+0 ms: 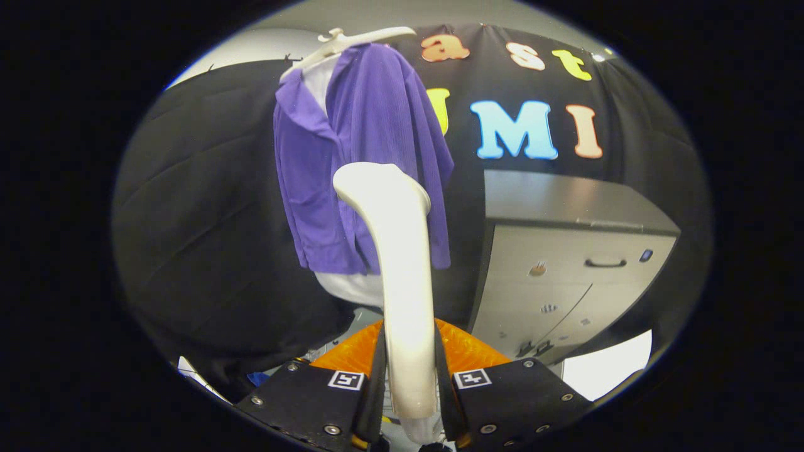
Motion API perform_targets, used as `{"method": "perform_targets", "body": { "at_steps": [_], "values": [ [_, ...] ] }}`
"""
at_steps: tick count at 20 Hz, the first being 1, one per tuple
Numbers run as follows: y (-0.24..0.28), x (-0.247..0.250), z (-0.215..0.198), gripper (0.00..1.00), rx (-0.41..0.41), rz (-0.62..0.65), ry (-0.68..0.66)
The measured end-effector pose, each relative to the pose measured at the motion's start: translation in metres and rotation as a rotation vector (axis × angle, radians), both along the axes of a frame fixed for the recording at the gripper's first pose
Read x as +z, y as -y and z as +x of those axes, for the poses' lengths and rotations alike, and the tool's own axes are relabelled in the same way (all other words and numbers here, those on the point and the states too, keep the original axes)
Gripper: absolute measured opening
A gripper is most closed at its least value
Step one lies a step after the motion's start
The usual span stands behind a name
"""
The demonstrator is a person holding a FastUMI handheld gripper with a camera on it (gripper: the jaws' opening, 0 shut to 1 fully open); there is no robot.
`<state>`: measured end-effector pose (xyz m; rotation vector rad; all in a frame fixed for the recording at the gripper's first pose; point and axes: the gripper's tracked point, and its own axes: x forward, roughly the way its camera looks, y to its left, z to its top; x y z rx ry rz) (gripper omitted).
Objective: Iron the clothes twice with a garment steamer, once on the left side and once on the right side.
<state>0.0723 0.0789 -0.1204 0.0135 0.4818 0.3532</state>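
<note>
Two fingers of the gripper [408, 376] are closed on the white garment steamer [399, 276], its head raised before the purple shirt [358, 157] on a hanger [342, 44]; grey cabinet [565, 276] alongside.

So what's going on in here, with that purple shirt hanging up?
A person is working a handheld tool, and its two fingers are clamped on the handle of a white garment steamer. The steamer's head is raised in front of the purple shirt, which hangs on a white hanger over a white garment. I cannot tell whether the head touches the cloth. A grey cabinet stands beside the shirt.
</note>
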Motion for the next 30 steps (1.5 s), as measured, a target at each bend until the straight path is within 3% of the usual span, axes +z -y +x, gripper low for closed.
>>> {"method": "perform_targets", "body": {
  "at_steps": [10, 16, 18, 23, 30],
  "values": [
    [0.015, 0.171, -0.004, 0.37, -0.097, 0.053, 0.425],
    [0.018, 0.221, -0.009, 0.37, -0.212, 0.065, 0.599],
    [0.021, 0.222, -0.009, 0.37, -0.245, 0.054, 0.63],
    [0.033, 0.182, -0.005, 0.37, -0.319, 0.052, 0.54],
    [0.028, 0.148, -0.004, 0.38, -0.329, 0.037, 0.46]
  ]
}}
